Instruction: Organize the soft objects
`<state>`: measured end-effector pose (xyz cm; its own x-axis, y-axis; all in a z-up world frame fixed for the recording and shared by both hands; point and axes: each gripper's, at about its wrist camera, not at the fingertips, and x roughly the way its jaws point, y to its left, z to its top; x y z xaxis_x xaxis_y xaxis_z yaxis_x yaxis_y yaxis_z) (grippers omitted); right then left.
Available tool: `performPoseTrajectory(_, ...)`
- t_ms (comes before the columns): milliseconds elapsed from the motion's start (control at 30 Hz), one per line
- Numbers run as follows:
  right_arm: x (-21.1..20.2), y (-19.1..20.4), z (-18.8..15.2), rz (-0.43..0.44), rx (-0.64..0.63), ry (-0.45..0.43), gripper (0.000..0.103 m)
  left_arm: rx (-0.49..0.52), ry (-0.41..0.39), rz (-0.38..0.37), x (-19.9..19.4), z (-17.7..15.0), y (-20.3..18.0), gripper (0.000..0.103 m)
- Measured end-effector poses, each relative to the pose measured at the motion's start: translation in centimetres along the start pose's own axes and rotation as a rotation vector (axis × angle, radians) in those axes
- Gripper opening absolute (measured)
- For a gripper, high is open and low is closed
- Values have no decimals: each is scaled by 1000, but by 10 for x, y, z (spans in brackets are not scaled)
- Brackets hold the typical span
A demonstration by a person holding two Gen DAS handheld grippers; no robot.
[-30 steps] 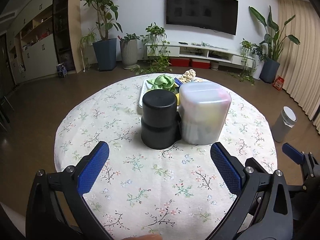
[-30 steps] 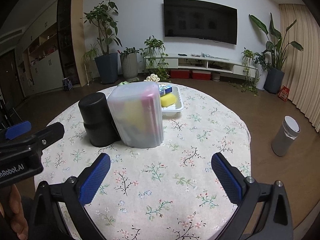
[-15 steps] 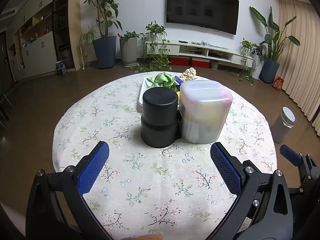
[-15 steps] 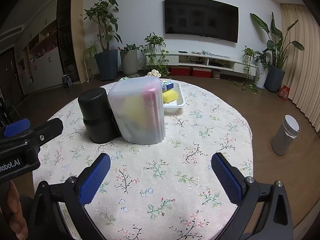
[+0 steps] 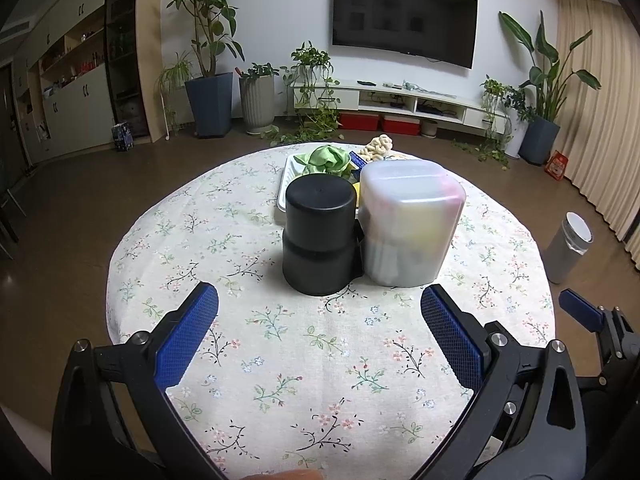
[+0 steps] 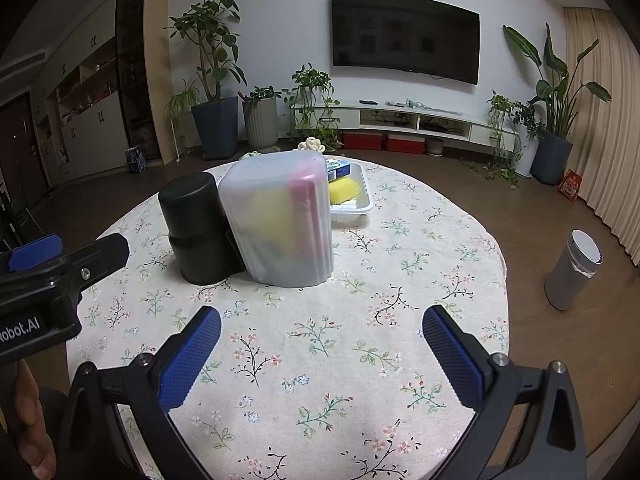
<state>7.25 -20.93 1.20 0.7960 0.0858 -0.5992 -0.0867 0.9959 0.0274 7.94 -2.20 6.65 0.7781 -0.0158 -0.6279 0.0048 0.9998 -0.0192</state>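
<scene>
Both grippers have backed off; frosted box (image 5: 410,220) shows yellow and pink.

Wall-mounted television (image 5: 405,34), potted plants (image 5: 208,80), grey bin (image 6: 572,276) on brown floor, beige curtain (image 5: 600,120)

Right claw (image 6: 322,344) gapes above floral tablecloth (image 6: 320,360), gripping nothing

We see tablecloth (image 5: 280,332) cream, small floral print: pink, blue, green sprigs. Canister (image 5: 320,234) matte black. Bin (image 5: 412,220) frosted grey, yellow and pink showing through. Tray (image 6: 354,210) white; sponge (image 6: 343,191) yellow, cloth (image 5: 326,159) green, box (image 6: 338,169) blue. Our gripper pads (image 5: 188,334) blue, textured; frames black.
</scene>
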Motion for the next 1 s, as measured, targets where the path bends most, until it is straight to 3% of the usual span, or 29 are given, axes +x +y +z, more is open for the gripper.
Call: performPoseTrajectory(1000,2,-1,-2,-14,-2,5,103,-3,5,23,4,-2,2,103)
